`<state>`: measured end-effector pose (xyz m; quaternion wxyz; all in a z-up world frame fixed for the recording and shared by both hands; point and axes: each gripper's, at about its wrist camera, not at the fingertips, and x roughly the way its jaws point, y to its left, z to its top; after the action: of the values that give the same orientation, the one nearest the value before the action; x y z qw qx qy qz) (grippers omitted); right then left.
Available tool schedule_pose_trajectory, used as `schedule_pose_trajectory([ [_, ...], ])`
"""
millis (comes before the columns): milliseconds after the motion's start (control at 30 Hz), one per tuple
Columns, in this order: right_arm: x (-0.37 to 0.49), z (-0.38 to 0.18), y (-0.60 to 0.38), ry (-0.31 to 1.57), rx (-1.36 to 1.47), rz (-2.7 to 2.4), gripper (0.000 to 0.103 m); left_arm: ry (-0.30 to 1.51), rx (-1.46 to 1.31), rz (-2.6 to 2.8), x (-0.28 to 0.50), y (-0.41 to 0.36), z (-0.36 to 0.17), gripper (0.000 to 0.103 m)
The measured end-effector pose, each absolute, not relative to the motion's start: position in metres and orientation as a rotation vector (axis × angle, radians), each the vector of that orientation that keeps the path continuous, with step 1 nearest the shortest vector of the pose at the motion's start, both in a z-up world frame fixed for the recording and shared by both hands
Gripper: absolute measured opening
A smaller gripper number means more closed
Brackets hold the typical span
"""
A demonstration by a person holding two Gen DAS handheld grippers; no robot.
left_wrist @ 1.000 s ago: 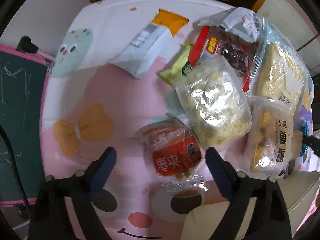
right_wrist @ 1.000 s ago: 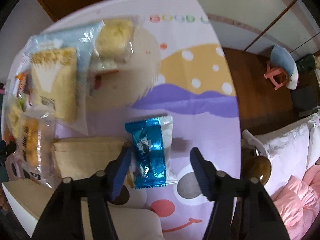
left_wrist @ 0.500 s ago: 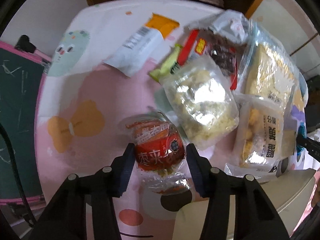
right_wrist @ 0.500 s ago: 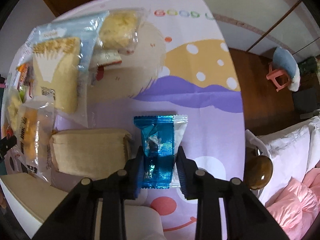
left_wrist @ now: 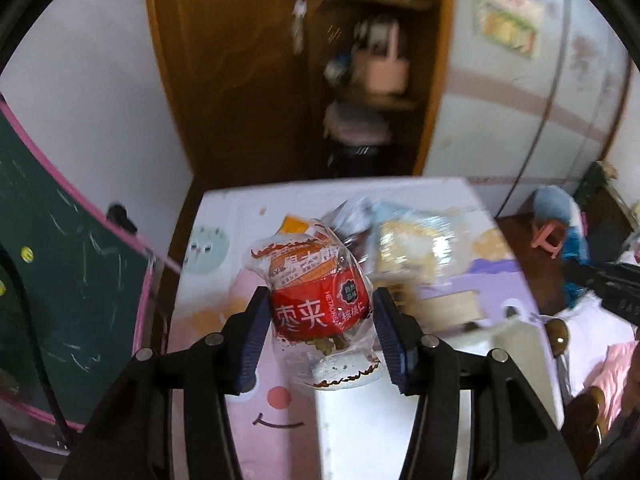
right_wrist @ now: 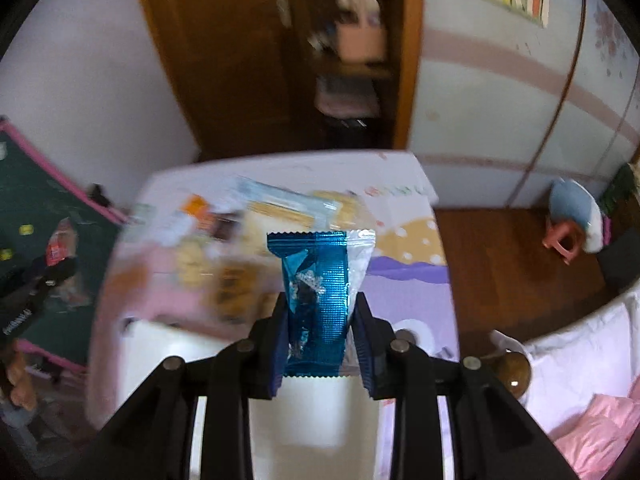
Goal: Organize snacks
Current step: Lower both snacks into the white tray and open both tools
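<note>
My left gripper (left_wrist: pixel 318 316) is shut on a red snack bag (left_wrist: pixel 316 304) with clear plastic ends and holds it up above the table. My right gripper (right_wrist: pixel 320 320) is shut on a blue-and-white foil snack packet (right_wrist: pixel 320 296), also lifted off the table. Several other snack bags (left_wrist: pixel 412 248) lie blurred on the patterned tablecloth (left_wrist: pixel 224 304) behind the red bag; they also show in the right wrist view (right_wrist: pixel 248 240). A white box (right_wrist: pixel 312 432) sits right under the right gripper, and it shows under the left gripper too (left_wrist: pixel 360 420).
A green chalkboard with a pink frame (left_wrist: pixel 60 280) stands to the left of the table. A wooden cabinet (left_wrist: pixel 280 80) stands behind it. A pink stool (right_wrist: pixel 568 236) is on the wooden floor at right, and pink bedding (right_wrist: pixel 592 432) lies at lower right.
Both grippers closed on their snacks, the left on the red bag and the right on the blue packet. Both then lifted and tilted up, so the room now shows behind the table.
</note>
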<state>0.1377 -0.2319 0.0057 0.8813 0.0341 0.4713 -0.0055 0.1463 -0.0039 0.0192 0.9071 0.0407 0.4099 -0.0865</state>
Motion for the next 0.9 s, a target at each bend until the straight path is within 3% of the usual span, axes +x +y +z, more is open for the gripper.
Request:
schedule_pose_trajectory([
  [133,0.091,0.025,-0.206,0.921,0.114,0.067,0.029,0.806,0.067,-0.257,0.098,-0.019,0.033,0.051],
  [300,0.05,0.006,-0.188,0.924,0.127,0.094,0.03,0.838,0.078,-0.288,0.055,-0.028,0.008,0.051],
  [567,0.021,-0.039,-0.171,0.998,0.093,0.065,0.03,0.928,0.103,-0.286,0.04,-0.03,-0.047,0.051],
  [900,0.017,-0.052,-0.174,1.036,0.113,0.057,0.033,0.942,0.149,-0.246,0.033,-0.03,-0.059,0.055],
])
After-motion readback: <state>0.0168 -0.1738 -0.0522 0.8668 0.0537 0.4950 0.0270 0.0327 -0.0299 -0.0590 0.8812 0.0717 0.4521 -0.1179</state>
